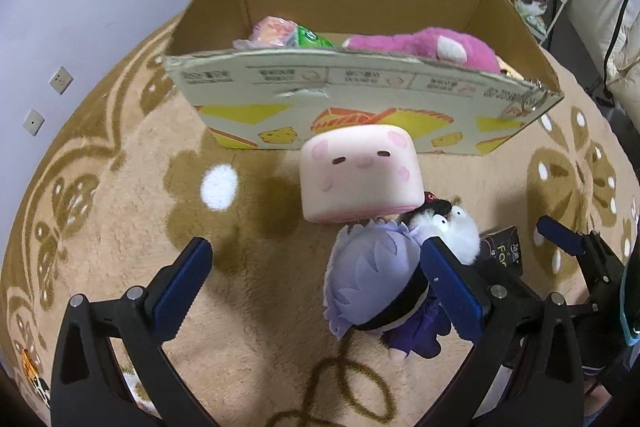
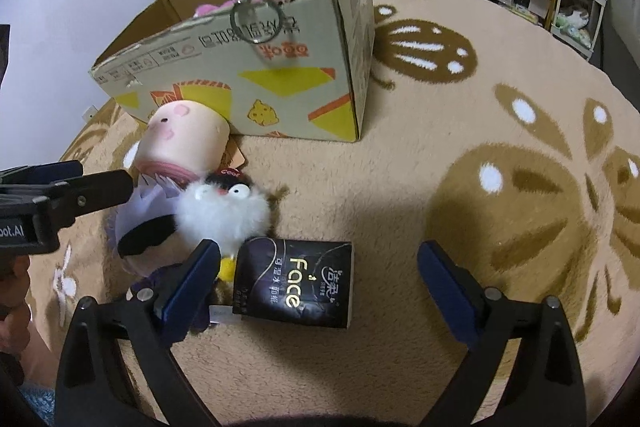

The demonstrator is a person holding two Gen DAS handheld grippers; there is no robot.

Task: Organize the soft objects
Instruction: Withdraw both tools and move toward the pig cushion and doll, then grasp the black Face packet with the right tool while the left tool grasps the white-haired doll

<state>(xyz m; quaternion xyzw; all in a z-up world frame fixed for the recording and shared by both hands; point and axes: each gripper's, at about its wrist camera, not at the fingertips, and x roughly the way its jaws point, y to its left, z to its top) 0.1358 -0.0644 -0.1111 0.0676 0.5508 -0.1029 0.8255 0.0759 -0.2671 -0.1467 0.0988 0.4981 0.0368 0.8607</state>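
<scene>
The dark tissue pack [image 2: 294,285] carries the large gold word "Face", lying sideways in the right wrist view, with Chinese characters beside it, among them 洁柔 and 可湿水面纸; smaller print on it is too fine to read. In the left wrist view only "Fa" of that word shows. The penguin toy [image 2: 224,209] wears a black cap with "Cool" in red. The box [image 2: 256,83] has upside-down Chinese print along its top edge (too blurred to read for certain). The left gripper [image 2: 60,197] body shows white letters ending "oot.AI".
</scene>
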